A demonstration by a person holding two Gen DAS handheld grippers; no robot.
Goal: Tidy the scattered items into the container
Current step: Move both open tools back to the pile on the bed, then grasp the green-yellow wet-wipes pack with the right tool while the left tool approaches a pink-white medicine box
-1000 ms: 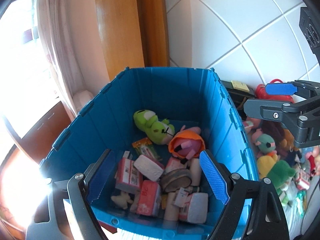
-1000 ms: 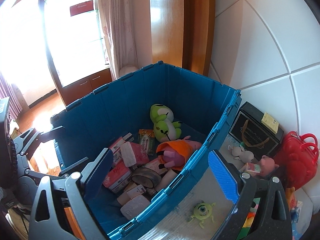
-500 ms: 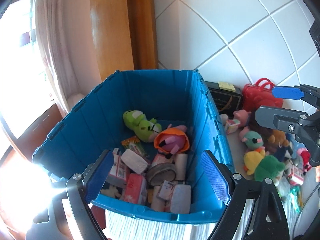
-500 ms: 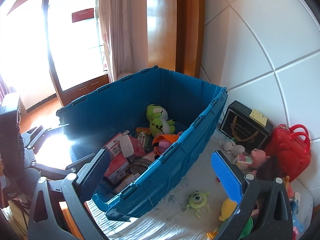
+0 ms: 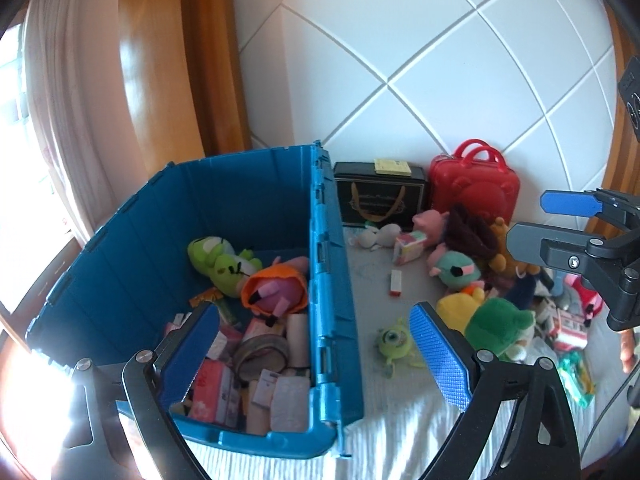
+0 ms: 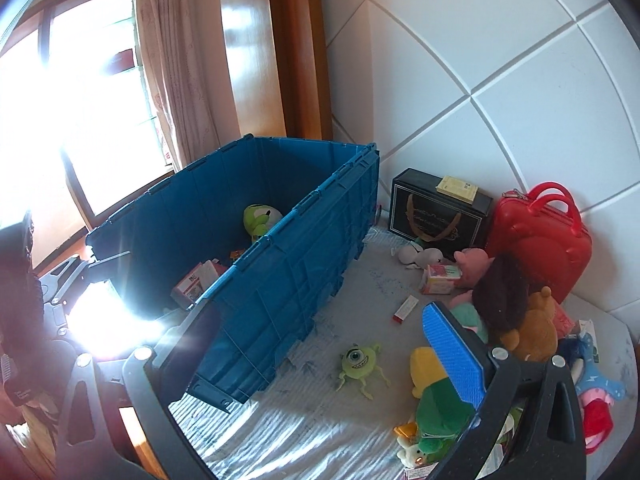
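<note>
Honestly, both my hand-held grippers, left (image 5: 316, 356) widening, right (image 6: 316, 364) spread wide, held nothing; toys (image 6: 440, 396) lay right of the crate (image 5: 324, 280), and pinching that heap could drag neighbours off the bed (image 6: 304, 432).

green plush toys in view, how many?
3: a frog in the bin, a one-eyed monster on the mat beside it, a dark green plush in the pile. Others may be buried.
</note>
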